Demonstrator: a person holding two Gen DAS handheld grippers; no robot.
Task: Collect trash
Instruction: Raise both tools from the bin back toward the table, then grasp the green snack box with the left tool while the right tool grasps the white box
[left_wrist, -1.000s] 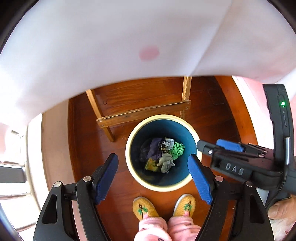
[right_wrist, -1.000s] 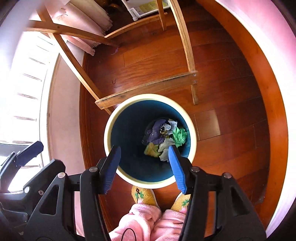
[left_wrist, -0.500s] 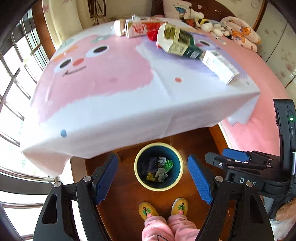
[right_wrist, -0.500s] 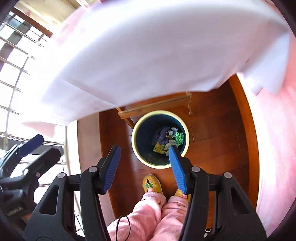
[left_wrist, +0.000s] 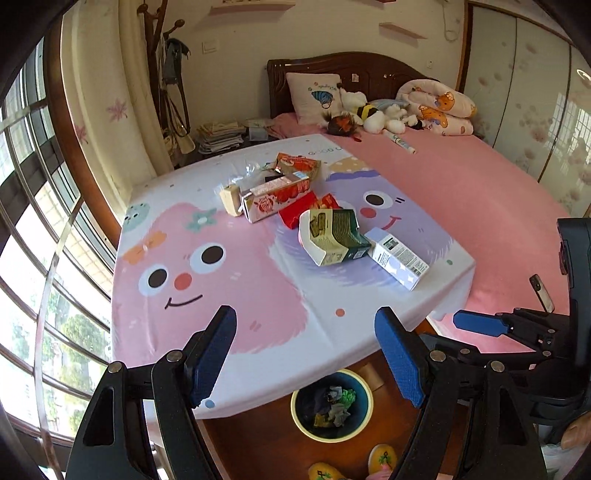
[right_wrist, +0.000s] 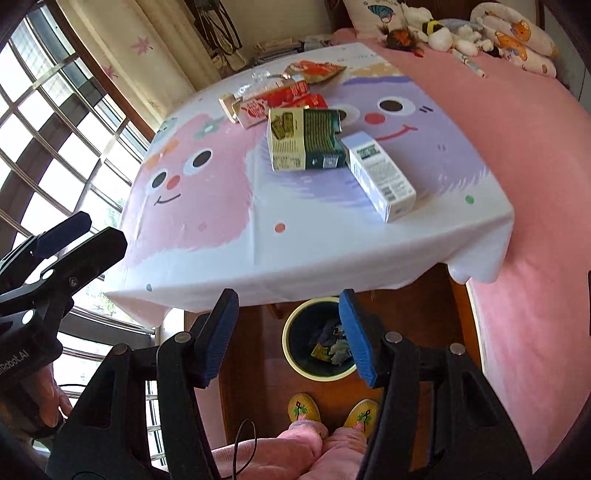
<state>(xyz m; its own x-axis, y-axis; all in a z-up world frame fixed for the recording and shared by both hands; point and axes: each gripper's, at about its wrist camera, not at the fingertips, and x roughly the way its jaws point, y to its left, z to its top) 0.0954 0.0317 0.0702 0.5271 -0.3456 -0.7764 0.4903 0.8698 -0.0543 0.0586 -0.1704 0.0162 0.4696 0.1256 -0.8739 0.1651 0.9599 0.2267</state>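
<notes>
Several pieces of trash lie on the cartoon-print tablecloth (left_wrist: 207, 288) (right_wrist: 207, 206): a green and cream carton (left_wrist: 332, 236) (right_wrist: 306, 140), a white and lilac box (left_wrist: 400, 258) (right_wrist: 380, 177), a red and white carton (left_wrist: 275, 197) (right_wrist: 266, 99) and a red snack bag (left_wrist: 297, 162) (right_wrist: 314, 70). Below the table's near edge a blue bin with a cream rim (left_wrist: 328, 438) (right_wrist: 291, 354) stands on the floor, crumpled trash inside. My left gripper (left_wrist: 306, 354) hangs open and empty above the table's near edge. My right gripper (right_wrist: 288, 334) is opening, nothing between its jaws.
A pink bed (left_wrist: 480, 184) with plush toys (left_wrist: 373, 114) and a rolled quilt runs along the table's right side. Barred windows (left_wrist: 37, 221) fill the left. A person's yellow slippers (right_wrist: 303, 406) stand on the wood floor beside the bin.
Both grippers rose from just over the bin to above table height. The tabletop and its trash came into view, and the bin shrank below. The right jaws spread slightly wider.
</notes>
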